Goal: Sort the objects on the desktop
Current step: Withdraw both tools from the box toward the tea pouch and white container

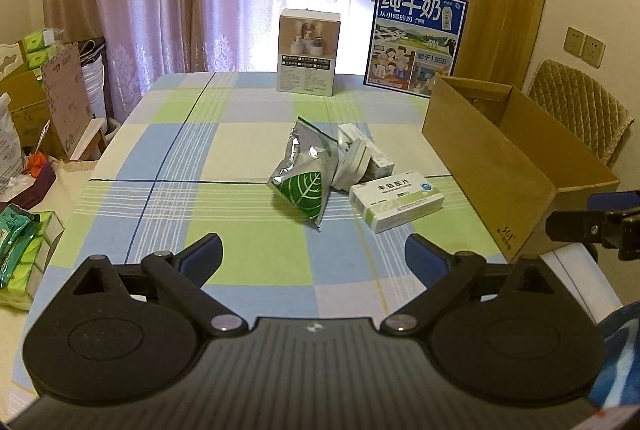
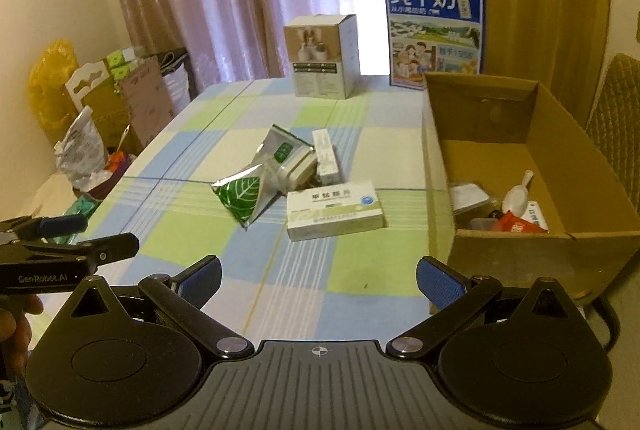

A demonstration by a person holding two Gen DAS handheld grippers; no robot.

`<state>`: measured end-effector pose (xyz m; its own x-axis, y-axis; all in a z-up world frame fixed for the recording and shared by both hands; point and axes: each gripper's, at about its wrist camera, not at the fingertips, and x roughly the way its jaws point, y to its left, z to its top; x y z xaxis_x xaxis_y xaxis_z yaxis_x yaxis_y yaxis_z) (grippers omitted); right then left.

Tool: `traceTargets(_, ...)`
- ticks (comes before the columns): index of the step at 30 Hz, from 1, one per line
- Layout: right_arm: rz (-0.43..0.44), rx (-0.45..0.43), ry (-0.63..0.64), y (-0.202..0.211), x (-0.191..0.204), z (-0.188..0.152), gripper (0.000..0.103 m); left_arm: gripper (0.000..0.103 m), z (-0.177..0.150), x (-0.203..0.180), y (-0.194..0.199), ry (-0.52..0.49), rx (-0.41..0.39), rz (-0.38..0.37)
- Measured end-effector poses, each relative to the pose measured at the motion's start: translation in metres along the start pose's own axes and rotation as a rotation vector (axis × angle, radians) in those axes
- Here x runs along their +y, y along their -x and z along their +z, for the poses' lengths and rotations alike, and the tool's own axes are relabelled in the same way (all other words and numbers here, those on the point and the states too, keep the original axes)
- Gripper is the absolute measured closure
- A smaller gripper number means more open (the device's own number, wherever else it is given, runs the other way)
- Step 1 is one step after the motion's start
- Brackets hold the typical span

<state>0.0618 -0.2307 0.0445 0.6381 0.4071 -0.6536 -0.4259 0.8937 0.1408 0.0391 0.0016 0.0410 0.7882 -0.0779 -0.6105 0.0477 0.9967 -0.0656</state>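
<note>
A small heap lies mid-table: a silver foil pouch with a green leaf [image 1: 302, 186] [image 2: 244, 196], a white and green medicine box [image 1: 396, 200] [image 2: 334, 210], and two smaller white boxes [image 1: 366, 154] [image 2: 326, 156] behind them. An open cardboard box [image 1: 500, 158] [image 2: 516, 166] stands at the right and holds several small items [image 2: 516, 206]. My left gripper [image 1: 314, 254] hangs open over the near tablecloth, nothing between its blue pads. My right gripper [image 2: 318, 278] is open and empty too, short of the medicine box. Each gripper shows at the edge of the other's view.
A white product box [image 1: 307, 52] and a blue milk carton [image 1: 416, 34] stand at the table's far edge before curtains. Cardboard, bags and tissue packs [image 1: 24, 254] crowd the floor at the left. A padded chair [image 1: 580, 110] is behind the cardboard box.
</note>
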Motion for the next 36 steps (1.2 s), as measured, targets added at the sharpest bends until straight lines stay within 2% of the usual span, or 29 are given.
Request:
traceTargets(16,0.036,0.074,0.050,-0.051,0.012,0.005,0.002,0.007,0.000,0.020,-0.037,-0.005,0.051,-0.006)
traceTargets(27,0.035,0.127,0.088,-0.103,0.009,0.018,0.002,0.007,0.017,0.031,-0.077,-0.079,0.099,-0.032)
traceTargets(36,0.054,0.137,0.044,-0.139,0.003,0.036,0.002,0.007,0.030,0.040,-0.116,-0.125,0.126,-0.040)
